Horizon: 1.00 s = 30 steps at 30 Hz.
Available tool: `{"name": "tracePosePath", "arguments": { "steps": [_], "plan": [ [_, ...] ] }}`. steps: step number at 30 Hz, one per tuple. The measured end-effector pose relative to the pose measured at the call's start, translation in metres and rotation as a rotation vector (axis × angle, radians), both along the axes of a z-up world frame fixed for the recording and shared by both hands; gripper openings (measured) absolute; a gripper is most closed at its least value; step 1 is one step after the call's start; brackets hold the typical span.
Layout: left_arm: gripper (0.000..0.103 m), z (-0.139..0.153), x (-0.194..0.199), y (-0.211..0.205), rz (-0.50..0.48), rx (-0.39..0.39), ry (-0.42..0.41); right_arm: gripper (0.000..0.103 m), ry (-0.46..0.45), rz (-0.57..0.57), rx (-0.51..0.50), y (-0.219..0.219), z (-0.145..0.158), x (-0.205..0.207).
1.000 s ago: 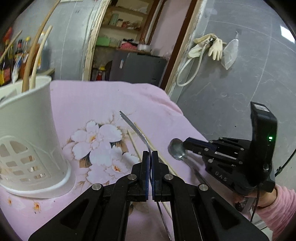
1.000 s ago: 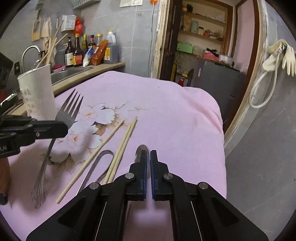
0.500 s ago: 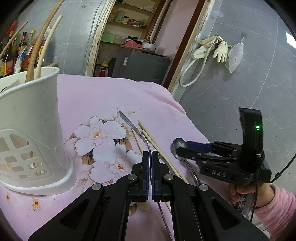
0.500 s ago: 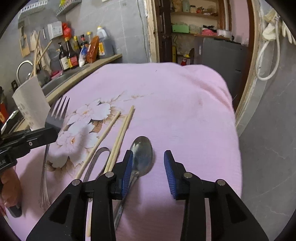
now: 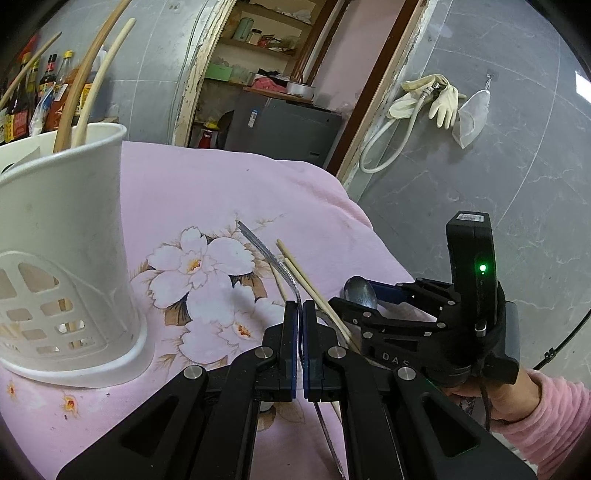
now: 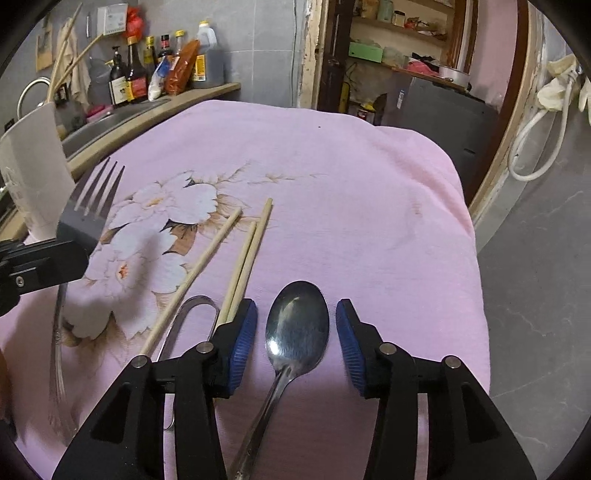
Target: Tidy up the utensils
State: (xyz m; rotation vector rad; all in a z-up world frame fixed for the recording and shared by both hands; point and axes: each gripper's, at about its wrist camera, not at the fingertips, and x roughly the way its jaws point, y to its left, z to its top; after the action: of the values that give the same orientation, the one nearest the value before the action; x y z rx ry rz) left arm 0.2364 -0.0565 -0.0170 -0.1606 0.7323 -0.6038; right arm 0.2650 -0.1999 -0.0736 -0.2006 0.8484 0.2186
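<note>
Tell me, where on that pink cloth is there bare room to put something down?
The far side of the cloth, beyond the chopsticks, is bare, as is the strip right of the spoon. Near the flower print it's crowded: chopsticks, spoon and holder.

Grey tiled walls (image 5: 517, 155) ahead; a worn wooden doorway (image 6: 314, 55) opens onto cluttered shelves (image 6: 399, 33). Left, a counter (image 6: 155, 110) carries sauce bottles (image 6: 136, 74); right, rubber gloves (image 5: 439, 99) hang.

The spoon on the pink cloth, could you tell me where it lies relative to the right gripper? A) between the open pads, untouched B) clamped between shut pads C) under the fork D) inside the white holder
A: the spoon lies flat between the right gripper's spread blue pads, with gaps on both sides.
</note>
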Motion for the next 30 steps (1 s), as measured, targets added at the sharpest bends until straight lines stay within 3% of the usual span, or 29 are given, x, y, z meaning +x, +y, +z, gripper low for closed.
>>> {"name": "tracePosePath", "arguments": {
  "steps": [4,8,15,16,17,21,25,29,30],
  "plan": [
    [0.0,0.001,-0.001,0.0,-0.001,-0.004,-0.006,0.025,-0.012,-0.003,0.003,-0.002,0.001,-0.004],
    [0.0,0.002,-0.002,0.002,-0.001,-0.01,-0.008,0.024,-0.059,-0.004,-0.002,0.0,0.007,-0.008],
    [0.0,0.009,-0.012,0.003,0.01,-0.012,-0.075,0.023,-0.309,0.005,0.026,-0.002,0.034,-0.048],
    [0.0,0.011,-0.015,0.004,0.015,-0.013,-0.093,0.016,-0.354,0.005,0.029,-0.002,0.038,-0.055],
    [0.0,0.013,-0.017,0.004,0.022,-0.016,-0.113,0.002,-0.381,0.003,0.032,-0.002,0.041,-0.059],
    [0.0,0.019,-0.027,0.005,0.042,-0.024,-0.185,0.004,-0.478,-0.013,0.037,-0.004,0.048,-0.073],
    [0.0,0.018,-0.03,0.005,0.046,-0.018,-0.199,0.003,-0.448,-0.014,0.054,-0.007,0.049,-0.065],
    [0.0,0.016,-0.029,0.004,0.044,-0.02,-0.194,0.005,-0.242,-0.001,0.141,-0.019,0.037,-0.046],
    [0.0,0.016,-0.029,0.004,0.04,-0.02,-0.192,0.012,-0.201,-0.005,0.166,-0.024,0.035,-0.041]
  ]
}}
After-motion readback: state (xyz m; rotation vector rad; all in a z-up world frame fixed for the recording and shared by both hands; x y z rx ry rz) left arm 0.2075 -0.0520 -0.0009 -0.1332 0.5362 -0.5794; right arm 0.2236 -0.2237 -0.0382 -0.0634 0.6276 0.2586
